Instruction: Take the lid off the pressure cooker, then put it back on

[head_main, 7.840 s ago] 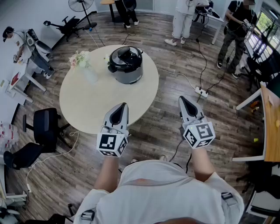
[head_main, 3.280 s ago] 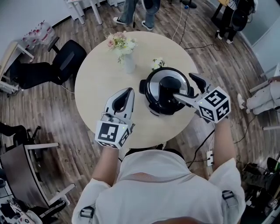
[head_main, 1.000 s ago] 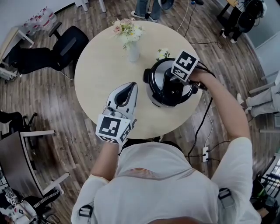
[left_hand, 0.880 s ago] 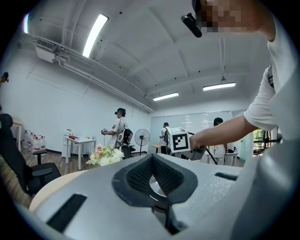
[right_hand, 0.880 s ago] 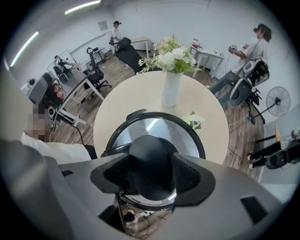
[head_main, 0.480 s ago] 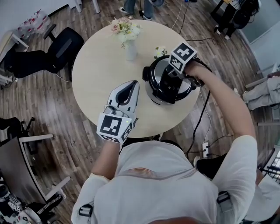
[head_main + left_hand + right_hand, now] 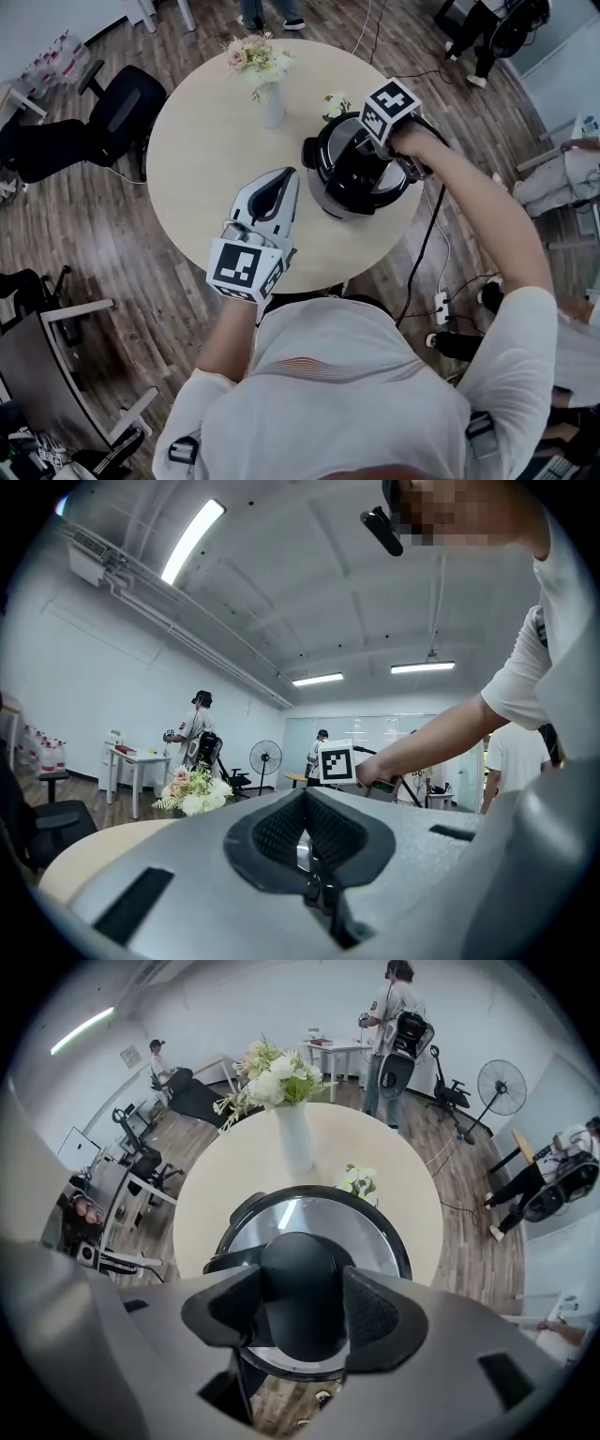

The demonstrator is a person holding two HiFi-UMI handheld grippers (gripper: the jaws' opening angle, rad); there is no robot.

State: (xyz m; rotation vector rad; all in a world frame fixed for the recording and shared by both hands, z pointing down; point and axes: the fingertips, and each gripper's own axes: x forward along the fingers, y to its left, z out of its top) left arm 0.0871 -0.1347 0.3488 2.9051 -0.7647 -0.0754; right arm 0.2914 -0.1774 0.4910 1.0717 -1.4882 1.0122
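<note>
Removal and refitting pending: lid [image 7: 367, 1227] sits on pressure cooker [image 7: 328, 199]; right fingers [image 7: 225, 1316] clamp handle [image 7: 302, 1288] between them; left fingers [image 7: 272, 834] closed, empty.

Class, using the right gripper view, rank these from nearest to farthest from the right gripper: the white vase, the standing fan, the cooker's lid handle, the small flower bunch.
1. lid handle: clamped between the right gripper's jaws.
2. small flower bunch: on the table, just past the handle.
3. white vase: farther across the table, slightly left.
4. standing fan: off the table, far right.
</note>
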